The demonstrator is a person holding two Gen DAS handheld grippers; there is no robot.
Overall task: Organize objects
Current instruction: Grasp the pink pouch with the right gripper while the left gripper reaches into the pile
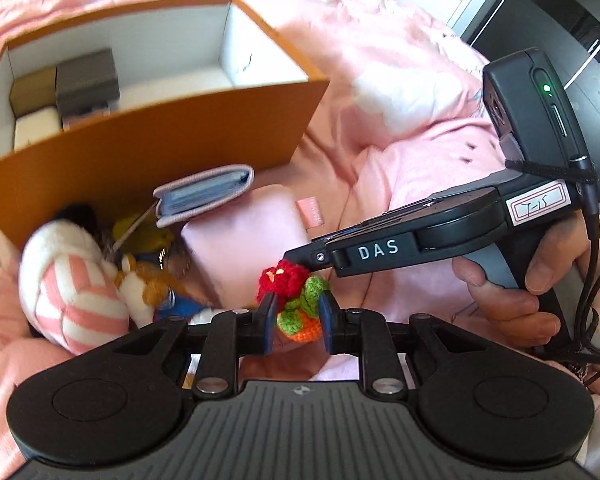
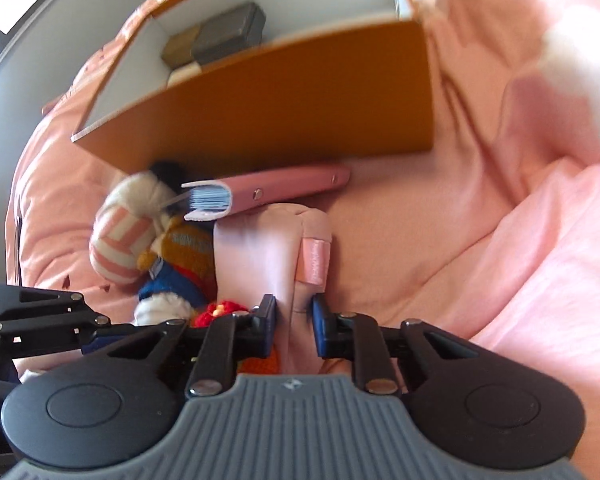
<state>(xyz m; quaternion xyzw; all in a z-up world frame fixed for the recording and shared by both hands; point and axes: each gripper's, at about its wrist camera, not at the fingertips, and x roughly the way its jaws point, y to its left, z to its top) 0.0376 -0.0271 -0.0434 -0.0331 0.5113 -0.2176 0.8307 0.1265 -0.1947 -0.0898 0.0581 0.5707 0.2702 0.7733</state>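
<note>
My left gripper (image 1: pixel 298 308) is shut on a small crochet potted flower (image 1: pixel 284 280) with a red bloom, green leaves and an orange pot. In the right wrist view the red bloom (image 2: pixel 220 310) shows just left of my right gripper (image 2: pixel 294 310). That gripper is shut on the near edge of a pink fabric pouch (image 2: pixel 260 248). The pouch (image 1: pixel 244 232) lies on the bed in front of an open orange box (image 1: pixel 160 136). From the side, the right gripper's fingers (image 1: pixel 300 256) reach down to the pouch right beside the flower.
The orange box (image 2: pixel 284 92) holds a grey case (image 1: pixel 86 80), a tan box (image 1: pixel 32 88) and a white box (image 1: pixel 36 128). A pink wallet (image 1: pixel 204 194), a striped plush (image 1: pixel 68 280) and a small bear doll (image 2: pixel 184 252) lie against its front. Pink bedding (image 1: pixel 400 100) spreads around.
</note>
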